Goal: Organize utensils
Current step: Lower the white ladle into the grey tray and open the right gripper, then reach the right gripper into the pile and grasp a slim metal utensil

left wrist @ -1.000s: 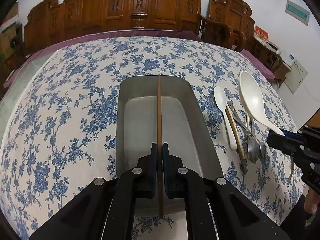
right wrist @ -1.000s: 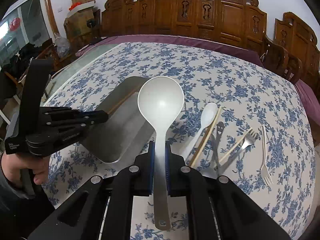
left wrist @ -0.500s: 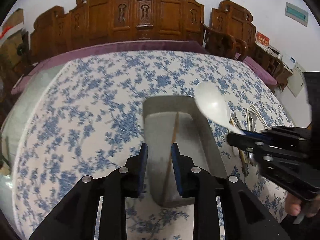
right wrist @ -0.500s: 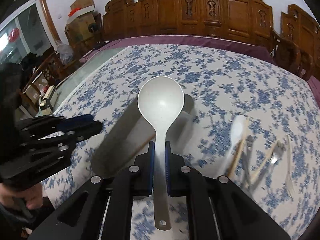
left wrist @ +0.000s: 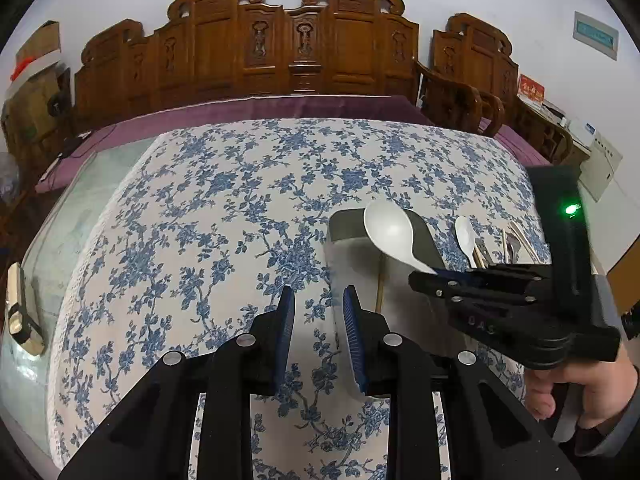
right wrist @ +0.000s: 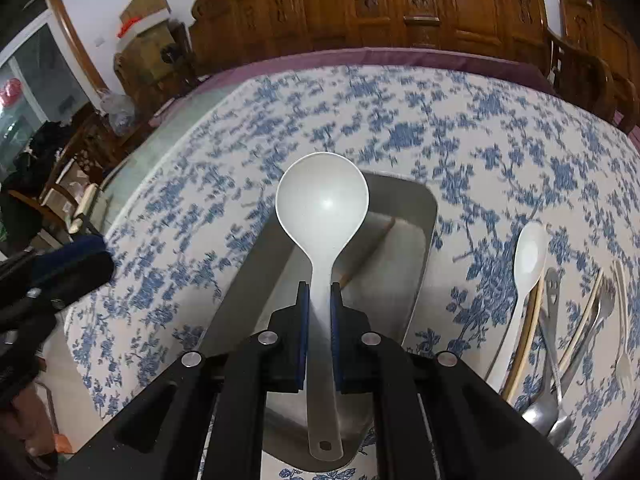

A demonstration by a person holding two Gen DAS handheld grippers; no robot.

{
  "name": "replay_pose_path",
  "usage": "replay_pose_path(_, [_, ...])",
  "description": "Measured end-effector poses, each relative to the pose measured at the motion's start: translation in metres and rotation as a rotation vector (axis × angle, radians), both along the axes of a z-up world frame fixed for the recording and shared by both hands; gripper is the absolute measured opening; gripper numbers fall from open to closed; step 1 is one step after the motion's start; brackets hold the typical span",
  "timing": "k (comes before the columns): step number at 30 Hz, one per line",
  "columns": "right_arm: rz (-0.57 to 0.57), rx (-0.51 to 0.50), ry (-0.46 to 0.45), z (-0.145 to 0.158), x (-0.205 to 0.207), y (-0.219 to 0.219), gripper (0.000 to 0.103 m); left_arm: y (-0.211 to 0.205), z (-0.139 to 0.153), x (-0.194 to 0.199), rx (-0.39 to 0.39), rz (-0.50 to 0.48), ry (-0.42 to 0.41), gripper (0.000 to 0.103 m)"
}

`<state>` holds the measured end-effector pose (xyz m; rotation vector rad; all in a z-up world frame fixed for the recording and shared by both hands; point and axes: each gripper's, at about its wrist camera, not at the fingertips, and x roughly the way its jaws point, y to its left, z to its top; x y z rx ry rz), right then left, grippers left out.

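Observation:
My right gripper is shut on the handle of a large white ladle and holds it over the grey metal tray. A brown chopstick lies in the tray. My left gripper is open and empty, to the left of the tray. In the left wrist view the right gripper holds the ladle above the tray, with the chopstick below it.
A small white spoon, chopsticks, metal spoons and forks lie on the blue floral tablecloth right of the tray. Carved wooden chairs stand behind the table. A person's hand holds the right gripper.
My left gripper let go of the chopstick in the tray, opened and drew back to the left. My right gripper carried the ladle from beside the tray to over it.

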<state>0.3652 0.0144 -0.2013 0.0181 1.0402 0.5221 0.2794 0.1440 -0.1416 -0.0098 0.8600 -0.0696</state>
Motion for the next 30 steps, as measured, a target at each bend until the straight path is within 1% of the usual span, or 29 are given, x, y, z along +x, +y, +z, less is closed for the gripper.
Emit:
replay_pose_path(6, [-0.015,-0.001,0.023,-0.014,0.003,0.003,0.012,0.003,-0.003,-0.005,0.003,-0.003,0.005,0.024])
replay_pose_path(7, [-0.013,0.000,0.023,-0.015,0.003,0.004,0.014,0.003,-0.003,-0.005,0.002,-0.002,0.005,0.024])
replay_pose_path(11, [0.018,-0.003,0.013,-0.015,0.000,0.009,0.014,0.004,-0.004,-0.008,0.004,-0.001,0.007,0.024])
replay_pose_path(14, [0.049,-0.010,-0.009,-0.009,-0.007,0.009,0.014,0.002,-0.002,-0.011,0.003,-0.003,0.003,0.024])
replay_pose_path(18, [0.091,0.002,-0.057,0.009,-0.020,-0.007,0.014,-0.007,0.001,-0.015,0.001,-0.018,-0.005,0.025])
replay_pose_path(19, [0.100,0.003,-0.073,0.014,-0.025,-0.017,0.014,-0.010,0.002,-0.016,-0.001,-0.023,-0.009,0.027])
replay_pose_path(20, [0.102,0.003,-0.081,0.017,-0.027,-0.024,0.014,-0.012,0.003,-0.016,-0.004,-0.027,-0.012,0.035])
replay_pose_path(21, [0.103,0.001,-0.091,0.020,-0.031,-0.034,0.014,-0.016,0.004,-0.017,-0.007,-0.034,-0.017,0.040])
replay_pose_path(25, [0.105,-0.048,-0.142,0.026,-0.044,-0.077,0.014,-0.034,0.006,-0.019,-0.023,-0.066,-0.024,0.044])
replay_pose_path(26, [0.096,-0.063,-0.148,0.026,-0.046,-0.091,0.014,-0.040,0.006,-0.019,-0.025,-0.076,-0.025,0.048])
replay_pose_path(27, [0.087,-0.072,-0.144,0.025,-0.048,-0.106,0.014,-0.047,0.006,-0.020,-0.026,-0.086,-0.027,0.055])
replay_pose_path(28, [0.079,-0.082,-0.137,0.023,-0.049,-0.120,0.014,-0.053,0.005,-0.022,-0.027,-0.093,-0.030,0.057])
replay_pose_path(30, [0.058,-0.102,-0.126,0.017,-0.049,-0.142,0.017,-0.067,0.004,-0.025,-0.031,-0.117,-0.033,0.059])
